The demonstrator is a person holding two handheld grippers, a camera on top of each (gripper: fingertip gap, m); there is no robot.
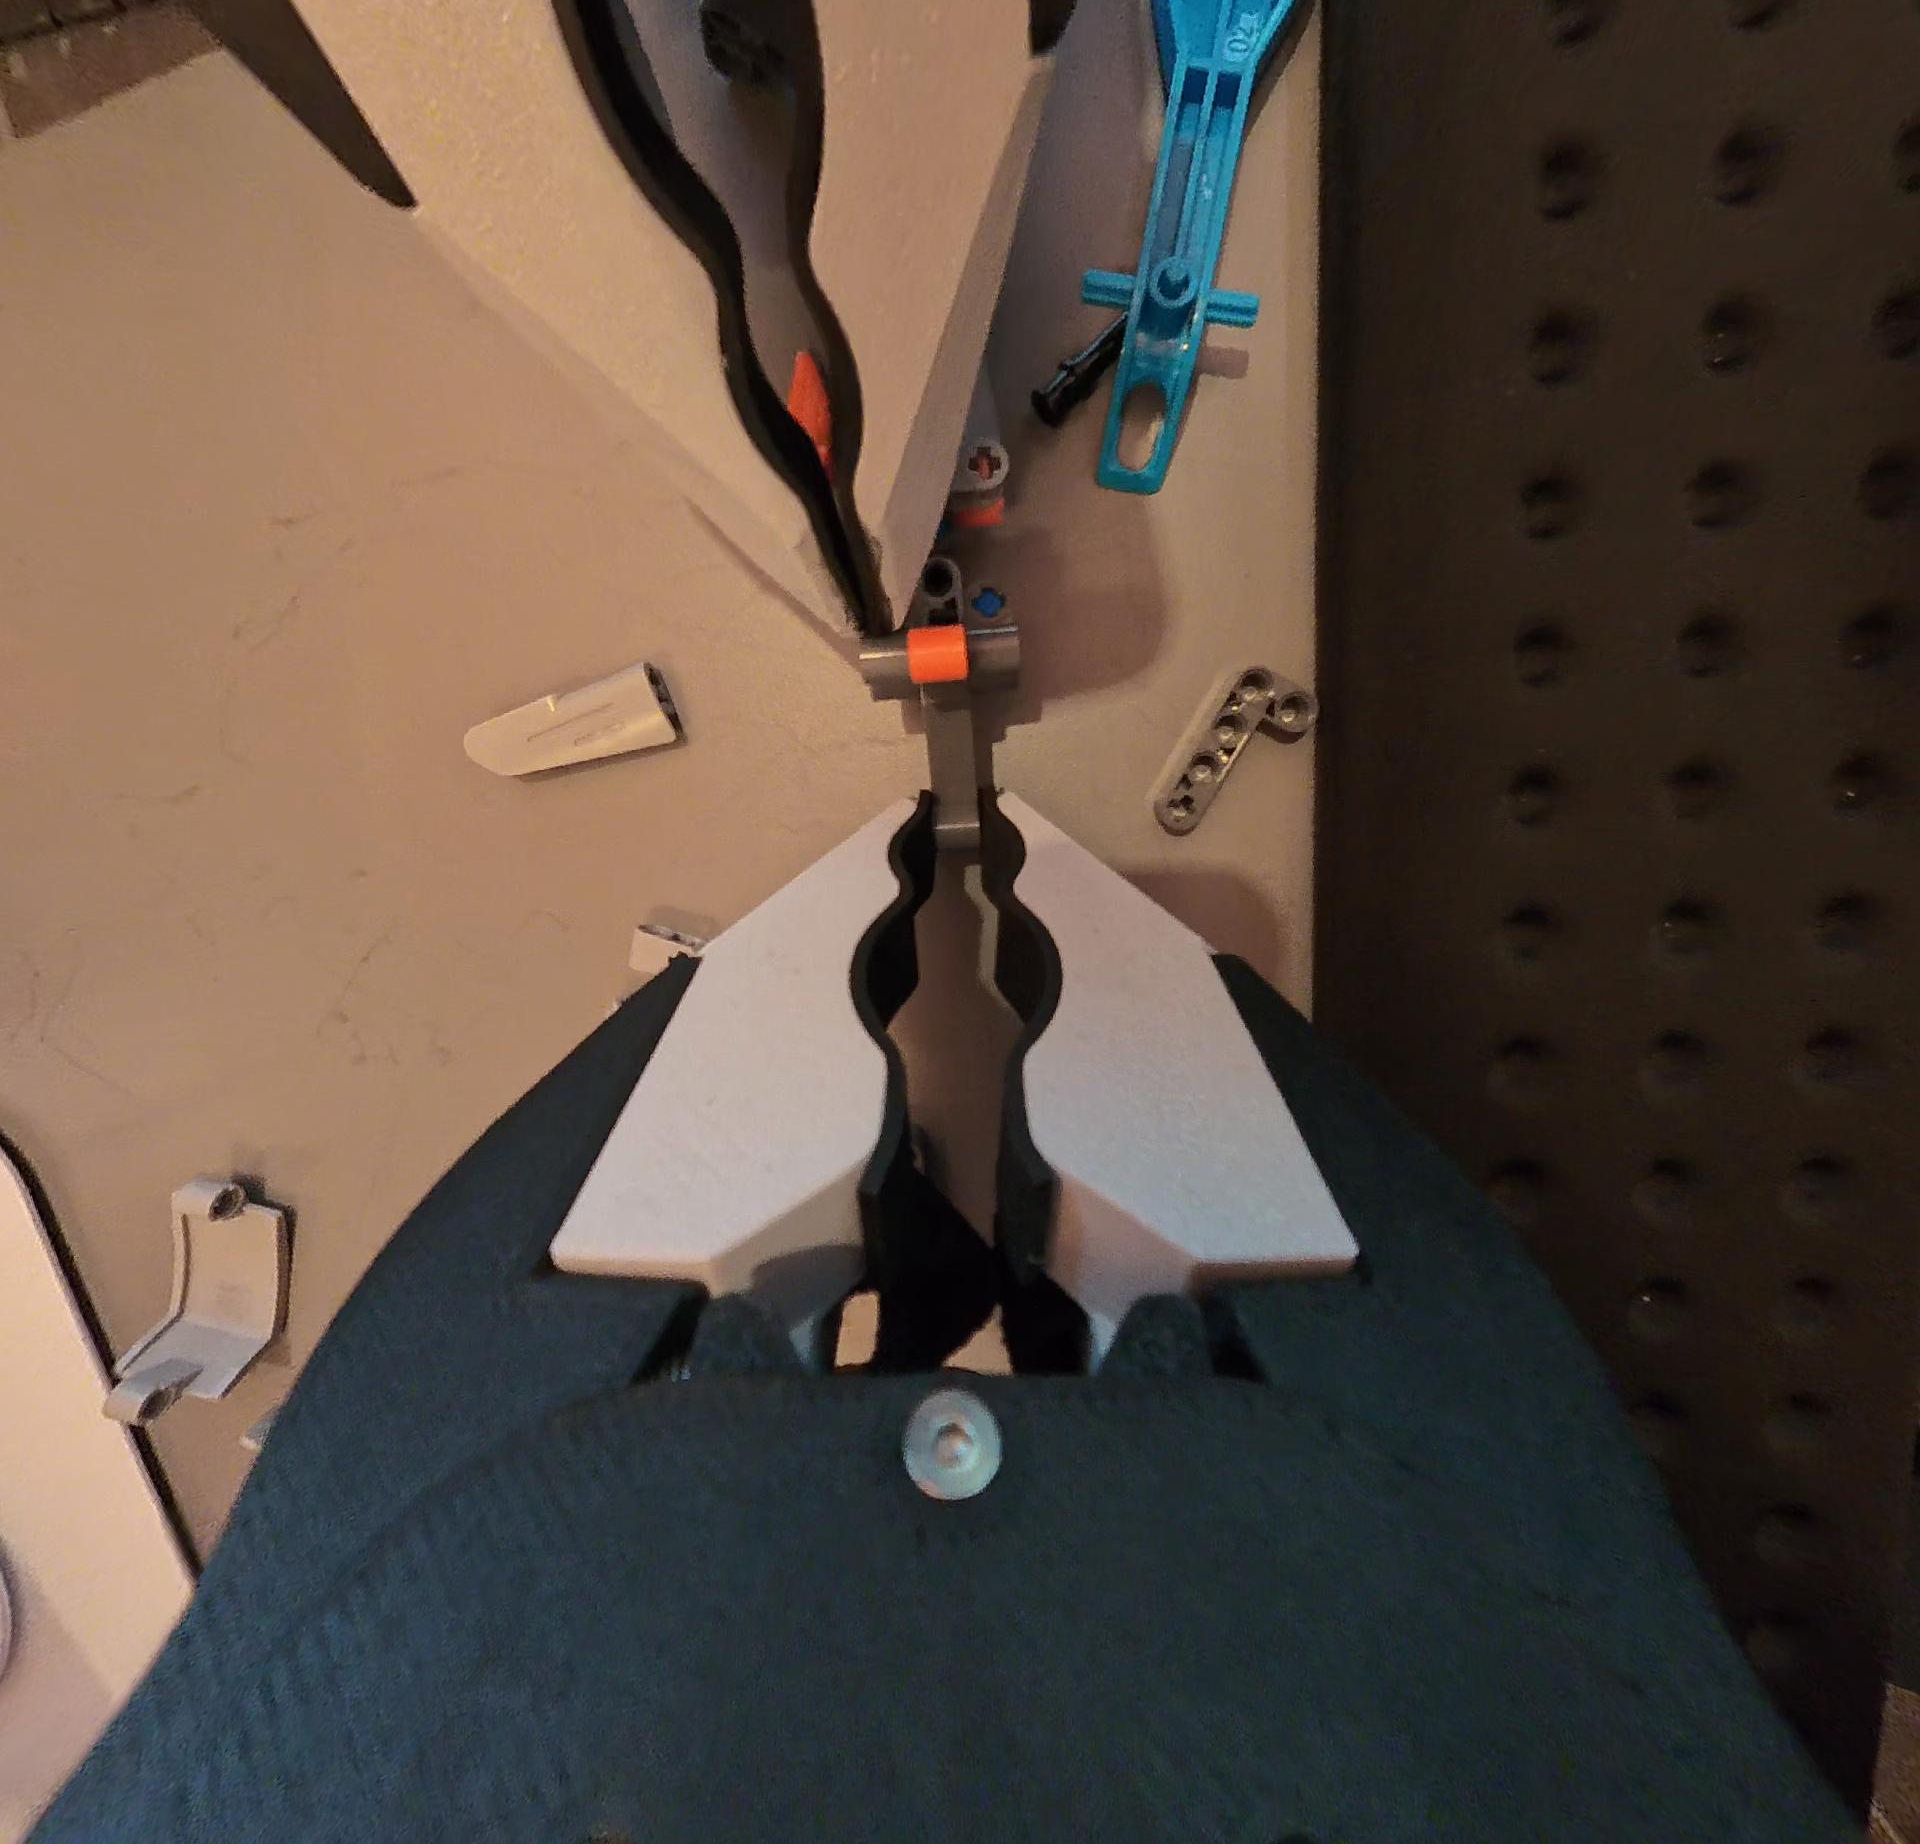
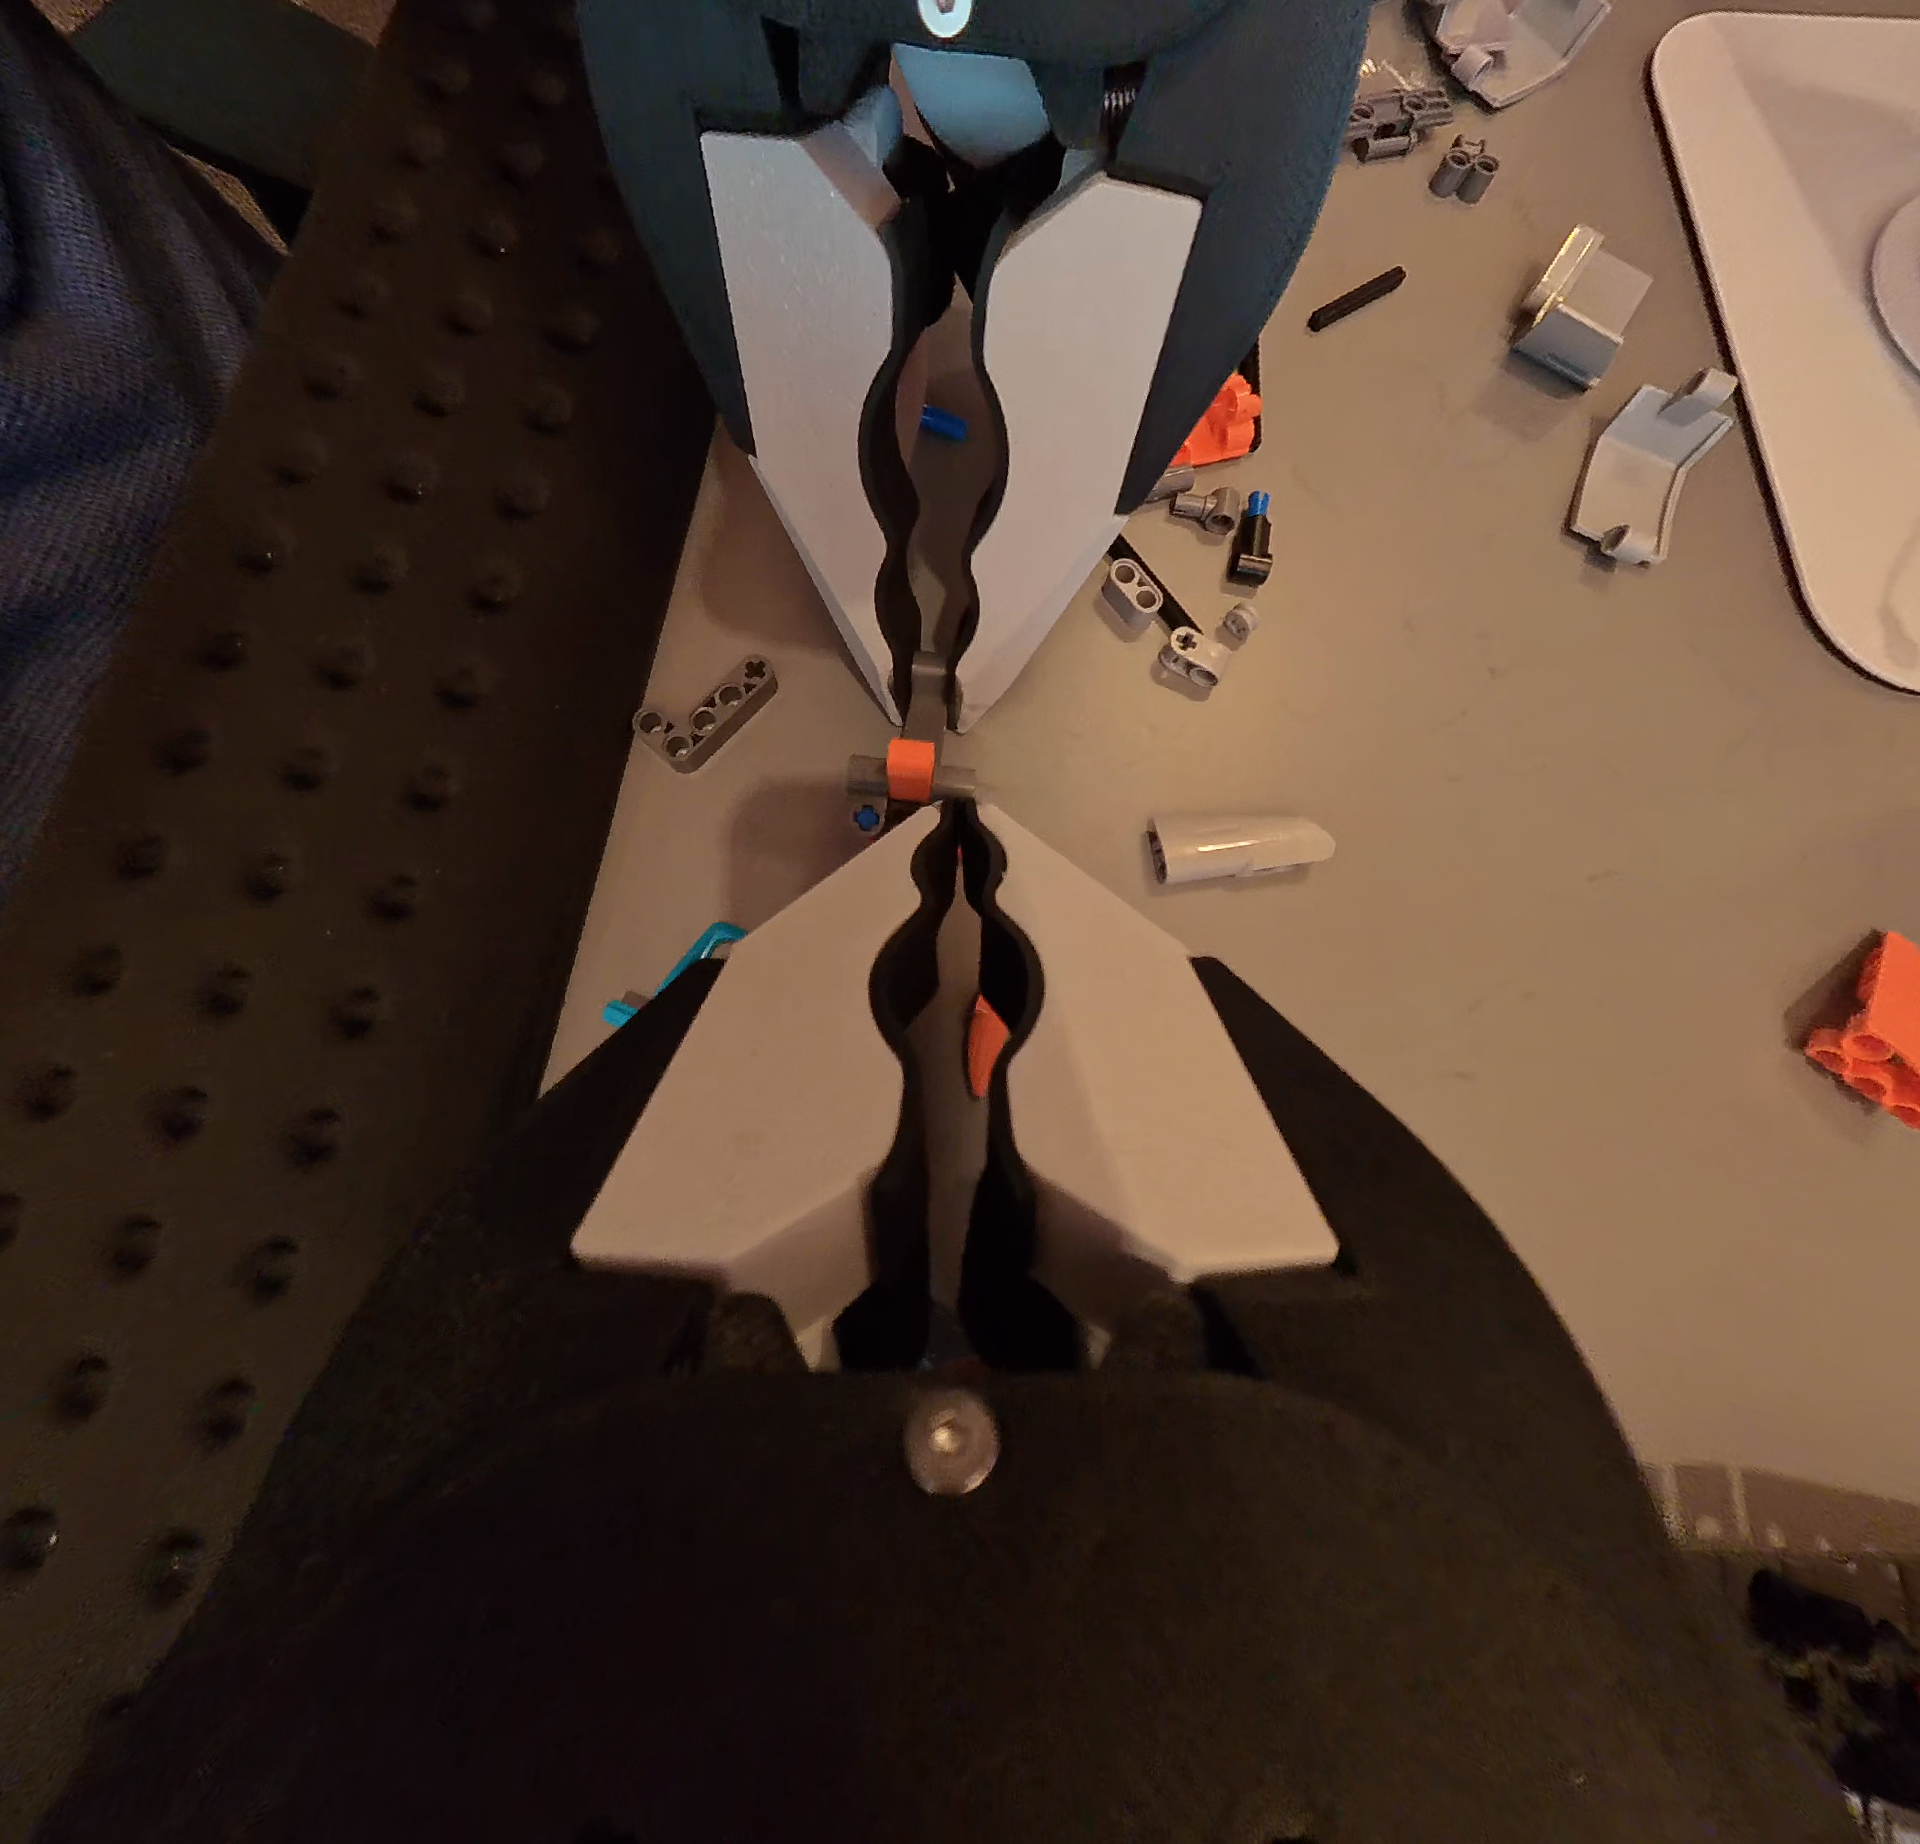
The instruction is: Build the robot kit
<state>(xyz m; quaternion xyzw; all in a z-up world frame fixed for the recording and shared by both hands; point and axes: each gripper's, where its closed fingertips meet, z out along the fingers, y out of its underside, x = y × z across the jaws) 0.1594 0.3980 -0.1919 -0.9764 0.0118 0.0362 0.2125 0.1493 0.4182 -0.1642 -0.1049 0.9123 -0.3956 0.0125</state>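
Both of my cameras show a dim, warm, yellowish scene. The table (image 1: 312,547) is evenly lit, with soft shadows under the small parts and a darker patch of shade beside the grey piece with the orange sleeve (image 1: 938,654). The studded black mat (image 2: 312,755) sinks into near-black (its bumps catch only faint glints). Straight lines bow outward at the edges. The near body of my right gripper (image 2: 951,823) is murky and soft.
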